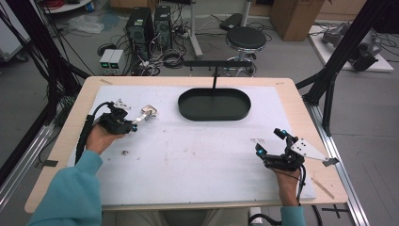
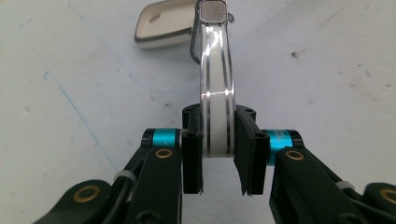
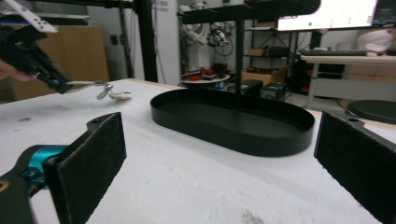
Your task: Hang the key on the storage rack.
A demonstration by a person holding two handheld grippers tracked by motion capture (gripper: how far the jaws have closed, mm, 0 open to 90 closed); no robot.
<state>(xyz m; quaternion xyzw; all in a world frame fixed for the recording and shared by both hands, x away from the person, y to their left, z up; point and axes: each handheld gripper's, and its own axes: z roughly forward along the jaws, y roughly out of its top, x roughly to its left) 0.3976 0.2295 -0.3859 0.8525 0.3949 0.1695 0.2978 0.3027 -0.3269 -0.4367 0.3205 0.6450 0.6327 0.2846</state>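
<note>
My left gripper [image 1: 133, 123] [image 2: 218, 119] is shut on a shiny curved metal strip [image 2: 217, 84] [image 1: 141, 117], its pads pressing on the strip's two sides. A beige tag [image 2: 163, 23] [image 1: 149, 111] hangs from a ring at the strip's far end and rests on the white mat. The right gripper view has the same gripper [image 3: 51, 79] at far left, holding the strip [image 3: 81, 84] level above the mat with the tag [image 3: 119, 95] touching down. My right gripper [image 1: 270, 141] [image 3: 219, 154] lies low at the mat's right side, open, nothing between its pads. A black oval tray [image 1: 214, 117] [image 3: 233, 135] stands empty.
A black T-shaped stand [image 1: 215, 63] rises just behind the tray. The white mat [image 1: 188, 160] covers most of the wooden table [image 1: 301, 108]. A small dark speck [image 1: 125, 152] marks the mat near the left hand. A stool [image 1: 245, 37] and computer cases stand beyond the table.
</note>
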